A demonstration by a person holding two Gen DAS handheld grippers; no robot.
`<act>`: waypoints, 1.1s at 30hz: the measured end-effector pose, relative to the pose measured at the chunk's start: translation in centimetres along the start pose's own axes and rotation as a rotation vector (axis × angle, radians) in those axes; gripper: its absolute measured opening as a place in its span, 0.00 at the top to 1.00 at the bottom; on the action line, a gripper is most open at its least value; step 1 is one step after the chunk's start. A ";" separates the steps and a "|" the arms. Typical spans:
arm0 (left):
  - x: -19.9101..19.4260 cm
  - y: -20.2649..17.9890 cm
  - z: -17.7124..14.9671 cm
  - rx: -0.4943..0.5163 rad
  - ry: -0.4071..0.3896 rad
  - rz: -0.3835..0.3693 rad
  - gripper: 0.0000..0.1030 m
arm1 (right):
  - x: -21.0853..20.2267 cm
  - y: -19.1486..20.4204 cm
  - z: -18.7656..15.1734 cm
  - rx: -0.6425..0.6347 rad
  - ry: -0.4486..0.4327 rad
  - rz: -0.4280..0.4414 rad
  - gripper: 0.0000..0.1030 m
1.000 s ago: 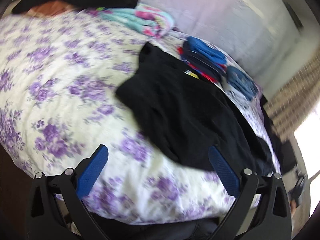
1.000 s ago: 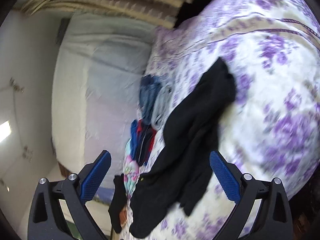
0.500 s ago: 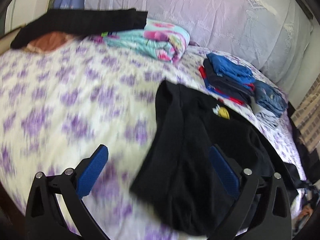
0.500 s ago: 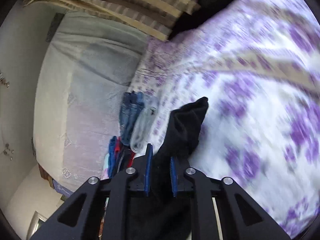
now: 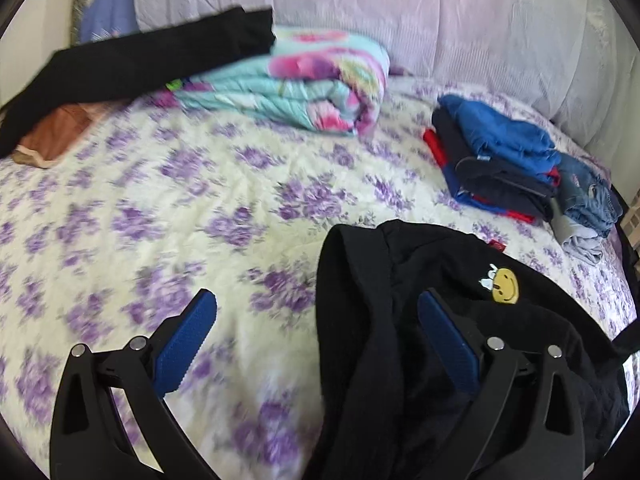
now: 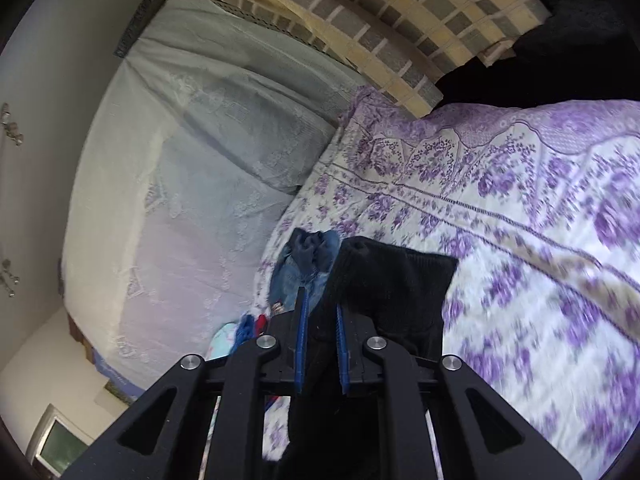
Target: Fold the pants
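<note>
Black pants with a yellow smiley patch lie crumpled on the floral bedspread, at the lower right of the left wrist view. My left gripper is open and hovers over their left edge, its right finger above the fabric. My right gripper is shut on a ribbed end of the black pants and holds it above the bed.
A folded stack of blue, navy and red clothes and folded jeans lie at the back right. A rolled turquoise quilt, a black garment and a lilac headboard are at the back.
My right gripper has closed on an end of the pants and lifted it. My left gripper has moved forward over the bed, closer to the pants, and stays open.
</note>
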State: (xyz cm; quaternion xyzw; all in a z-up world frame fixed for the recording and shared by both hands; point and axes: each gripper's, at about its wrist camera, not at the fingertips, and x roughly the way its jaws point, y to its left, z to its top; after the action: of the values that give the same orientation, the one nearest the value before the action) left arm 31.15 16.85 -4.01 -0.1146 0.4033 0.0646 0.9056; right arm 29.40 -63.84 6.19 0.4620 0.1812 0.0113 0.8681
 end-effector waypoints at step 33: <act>4.7 7.1 8.8 -0.238 -0.003 -0.165 0.61 | 7.9 -7.5 -4.1 -0.009 0.229 -0.312 0.36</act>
State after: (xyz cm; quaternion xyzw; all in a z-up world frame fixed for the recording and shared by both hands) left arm 39.10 26.06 -2.97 -0.2540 0.3807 0.0376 0.8884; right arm 34.33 -63.39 -4.38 0.4201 0.3481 -0.0701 0.8351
